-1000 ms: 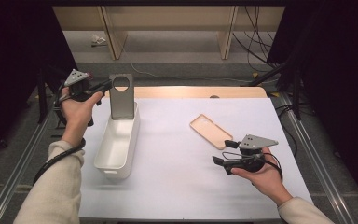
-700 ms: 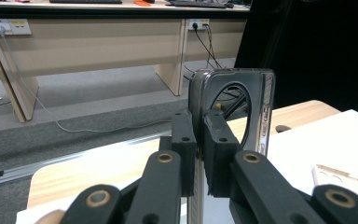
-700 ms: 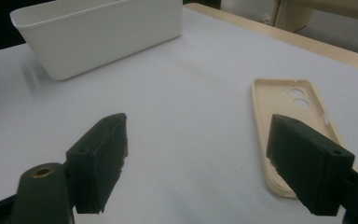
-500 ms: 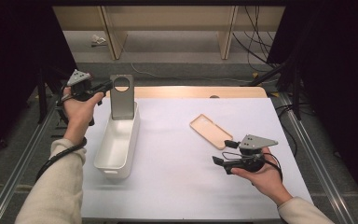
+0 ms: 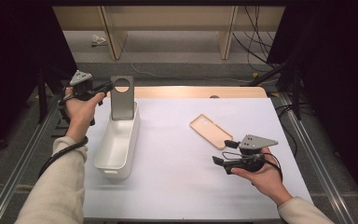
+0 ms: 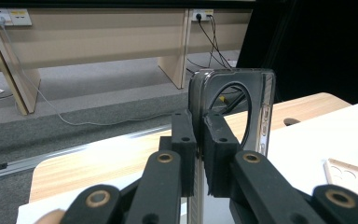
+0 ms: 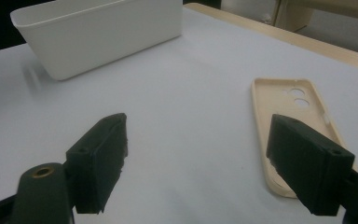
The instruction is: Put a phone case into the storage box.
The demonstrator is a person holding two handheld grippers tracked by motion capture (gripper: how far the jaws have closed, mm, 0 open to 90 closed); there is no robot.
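Placement is the step in hand: left gripper (image 5: 103, 87) clamps the upright smoky translucent phone case (image 5: 121, 98) over the long white plastic bin's (image 5: 116, 149) far end, needing lowering and release, while right gripper (image 5: 220, 152) rests open beside the beige phone case (image 5: 210, 131).

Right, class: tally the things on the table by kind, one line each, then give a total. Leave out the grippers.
Phone cases: 2, a grey case and a tan case
White bins: 1, the bin
Total: 3
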